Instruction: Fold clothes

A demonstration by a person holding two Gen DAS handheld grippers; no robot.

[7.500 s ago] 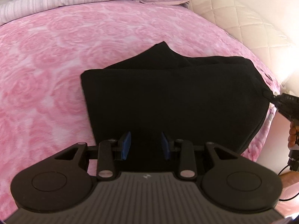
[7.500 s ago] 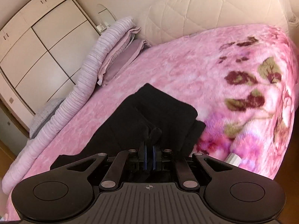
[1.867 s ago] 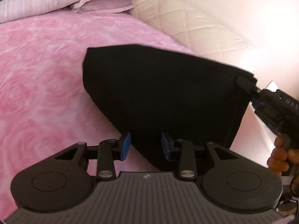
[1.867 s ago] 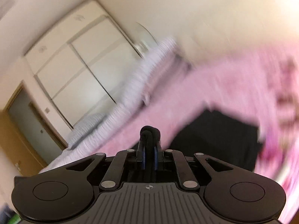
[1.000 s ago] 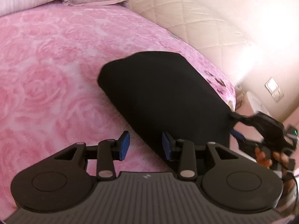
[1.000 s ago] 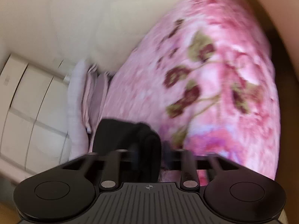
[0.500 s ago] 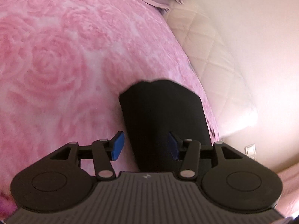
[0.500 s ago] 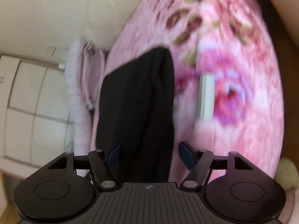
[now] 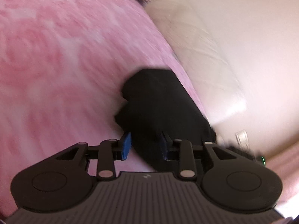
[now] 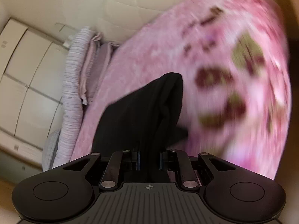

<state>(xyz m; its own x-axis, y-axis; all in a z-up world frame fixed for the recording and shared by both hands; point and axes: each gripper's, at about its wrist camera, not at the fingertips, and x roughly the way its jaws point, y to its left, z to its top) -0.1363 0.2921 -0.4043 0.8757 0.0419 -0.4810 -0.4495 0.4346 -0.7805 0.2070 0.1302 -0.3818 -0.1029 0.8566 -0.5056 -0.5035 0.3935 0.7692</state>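
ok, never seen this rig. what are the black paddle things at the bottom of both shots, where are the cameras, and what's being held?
No robot arm here: a person holds a two-finger gripper in each hand, each carrying a fisheye camera that looks forward along its fingers. The black shapes at the bottom are the grippers' own bodies.

One picture looks from the left gripper, the other from the right gripper. Both look onto a bed with a pink floral blanket, on which lies a folded black garment.

Both sets of jaws have just been closing. The right one pinches the garment's near end. The left one's blue pads flank the other end; whether they press is unclear.
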